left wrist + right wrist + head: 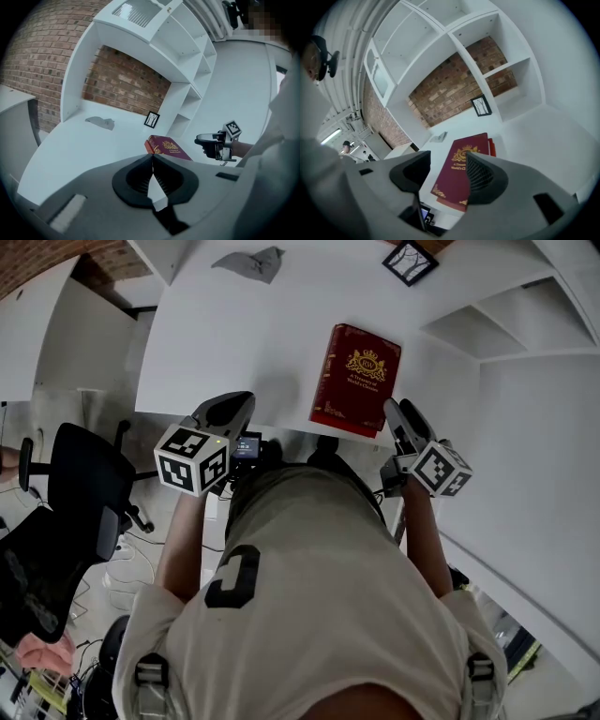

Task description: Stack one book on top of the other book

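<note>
Two books already stacked on the white worktop (234, 324), both tongs clear of them.

The maroon book (356, 379) with its gold crest lies flat on a red-orange book (149, 146), whose edge peeks out beneath it, near the worktop's front edge. The left tongs (153, 161) are clenched with nothing between them. The right tongs (447, 164) are released and empty, held just beside the stack. A small picture frame (410, 261) and a grey cloth (251, 262) sit further back.
</note>
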Demonstrator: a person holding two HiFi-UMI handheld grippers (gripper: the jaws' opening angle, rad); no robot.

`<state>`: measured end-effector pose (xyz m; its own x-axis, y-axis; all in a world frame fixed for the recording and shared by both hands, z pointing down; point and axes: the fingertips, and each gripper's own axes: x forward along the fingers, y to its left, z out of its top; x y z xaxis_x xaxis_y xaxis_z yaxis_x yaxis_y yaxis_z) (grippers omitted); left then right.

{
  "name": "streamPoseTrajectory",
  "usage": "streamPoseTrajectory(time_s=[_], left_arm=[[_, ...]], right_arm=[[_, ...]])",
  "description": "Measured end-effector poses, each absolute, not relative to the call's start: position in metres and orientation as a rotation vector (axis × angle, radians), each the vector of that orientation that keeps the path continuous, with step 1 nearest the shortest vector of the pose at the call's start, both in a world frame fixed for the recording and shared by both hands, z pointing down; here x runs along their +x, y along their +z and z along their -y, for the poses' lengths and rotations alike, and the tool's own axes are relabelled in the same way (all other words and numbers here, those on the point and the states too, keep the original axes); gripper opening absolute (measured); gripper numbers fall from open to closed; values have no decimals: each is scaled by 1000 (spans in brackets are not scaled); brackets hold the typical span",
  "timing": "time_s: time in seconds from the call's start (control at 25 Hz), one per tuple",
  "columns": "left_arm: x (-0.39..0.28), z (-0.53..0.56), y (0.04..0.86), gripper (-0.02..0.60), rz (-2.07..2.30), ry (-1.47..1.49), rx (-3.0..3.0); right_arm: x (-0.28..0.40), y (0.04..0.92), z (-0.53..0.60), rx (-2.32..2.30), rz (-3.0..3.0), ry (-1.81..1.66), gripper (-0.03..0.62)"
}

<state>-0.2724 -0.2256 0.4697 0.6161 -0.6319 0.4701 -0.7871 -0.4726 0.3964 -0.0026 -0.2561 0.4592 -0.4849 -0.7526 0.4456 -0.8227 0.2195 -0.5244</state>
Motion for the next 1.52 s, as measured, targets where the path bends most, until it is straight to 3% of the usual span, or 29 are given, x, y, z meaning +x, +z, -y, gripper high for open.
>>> streamPoseTrajectory(time_s=[0.08,0.12,0.16,0.4,0.56,0.76,1.0,1.52], left_arm=[[-274,222,469,5,1101,334,2262],[-275,219,469,4,1094,331,2264],[-276,217,470,3,1086,330,2266],[-269,202,480,5,978,354,2281],[-251,200,471,3,908,363,2345],[-246,201,450,3,930,356,2397],[-238,190,443,3,966,376,2402],[-149,141,423,3,855,432,2475]], right_arm=[[-26,446,249,1455,2450,1134,179],[-38,441,244,1407,2482,1149,60],[-52,435,238,1356,2511,1164,17],[-108,415,195,1138,2625,1194,15],[-123,395,179,1035,2780,1365,15],[-134,386,172,901,2856,1320,9],[-120,384,166,876,2891,1328,9],[-55,374,122,874,2948,1387,8]])
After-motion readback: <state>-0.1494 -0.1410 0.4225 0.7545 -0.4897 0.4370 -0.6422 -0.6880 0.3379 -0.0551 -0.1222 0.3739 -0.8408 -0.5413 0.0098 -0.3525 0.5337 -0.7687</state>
